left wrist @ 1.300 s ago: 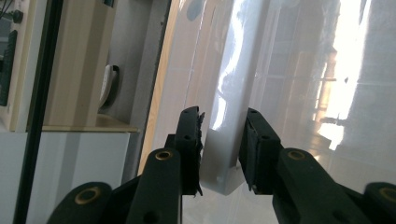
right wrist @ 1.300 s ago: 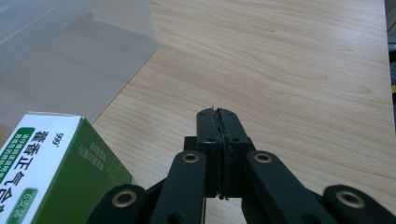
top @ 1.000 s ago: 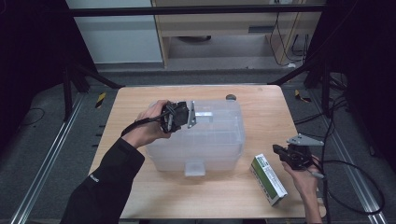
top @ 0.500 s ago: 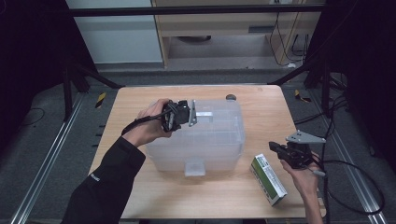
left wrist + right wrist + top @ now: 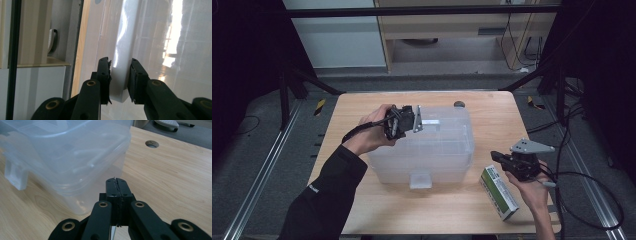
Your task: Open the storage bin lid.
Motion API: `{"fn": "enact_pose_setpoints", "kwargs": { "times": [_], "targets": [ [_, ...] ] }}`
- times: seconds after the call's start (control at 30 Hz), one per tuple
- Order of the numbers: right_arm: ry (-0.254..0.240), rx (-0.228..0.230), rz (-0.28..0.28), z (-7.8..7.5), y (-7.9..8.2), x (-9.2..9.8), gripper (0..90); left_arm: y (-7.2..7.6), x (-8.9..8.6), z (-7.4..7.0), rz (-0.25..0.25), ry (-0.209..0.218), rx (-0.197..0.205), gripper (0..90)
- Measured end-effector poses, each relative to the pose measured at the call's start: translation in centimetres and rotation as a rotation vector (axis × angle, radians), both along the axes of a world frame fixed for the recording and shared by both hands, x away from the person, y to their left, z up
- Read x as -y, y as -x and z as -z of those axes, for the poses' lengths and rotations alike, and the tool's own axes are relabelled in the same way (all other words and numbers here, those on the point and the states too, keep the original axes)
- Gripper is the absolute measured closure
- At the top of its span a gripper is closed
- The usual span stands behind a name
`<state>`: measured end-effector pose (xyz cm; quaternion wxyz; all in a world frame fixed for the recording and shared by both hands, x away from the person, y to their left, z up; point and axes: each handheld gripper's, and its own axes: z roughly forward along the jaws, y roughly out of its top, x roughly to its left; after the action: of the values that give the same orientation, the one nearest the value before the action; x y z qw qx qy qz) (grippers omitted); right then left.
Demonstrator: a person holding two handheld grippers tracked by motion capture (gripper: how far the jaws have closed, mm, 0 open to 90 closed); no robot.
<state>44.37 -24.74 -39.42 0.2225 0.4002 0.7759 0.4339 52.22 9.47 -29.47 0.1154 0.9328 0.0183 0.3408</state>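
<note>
A clear plastic bin (image 5: 432,145) stands upside down in the middle of the wooden table (image 5: 362,105). My left gripper (image 5: 414,120) is at the bin's top left edge. In the left gripper view its jaws (image 5: 119,75) are shut on a white handle tab (image 5: 119,85) of the bin. My right gripper (image 5: 496,156) hovers off the bin's right side, jaws shut with nothing between them (image 5: 116,181). Its tips point at the bin's near corner (image 5: 100,170). A green and white box (image 5: 499,192) lies flat on the table just below the right gripper.
A round hole (image 5: 458,104) sits in the table behind the bin, also seen in the right gripper view as a hole (image 5: 152,144). A second handle tab (image 5: 419,180) juts from the bin's near side. Cables trail off the right edge.
The right gripper has lifted a little above the box, still shut. The left gripper keeps its hold on the bin's tab in the same place.
</note>
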Motion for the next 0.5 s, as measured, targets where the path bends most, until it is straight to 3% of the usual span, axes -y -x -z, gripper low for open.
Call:
{"fn": "enact_pose_setpoints", "kwargs": {
  "times": [0.5],
  "targets": [
    [0.009,0.004,-0.037,-0.2,0.1,-1.2,90.0,-0.4,-0.1,-0.6,-0.015,0.017,-0.003,72.8]
  ]
}}
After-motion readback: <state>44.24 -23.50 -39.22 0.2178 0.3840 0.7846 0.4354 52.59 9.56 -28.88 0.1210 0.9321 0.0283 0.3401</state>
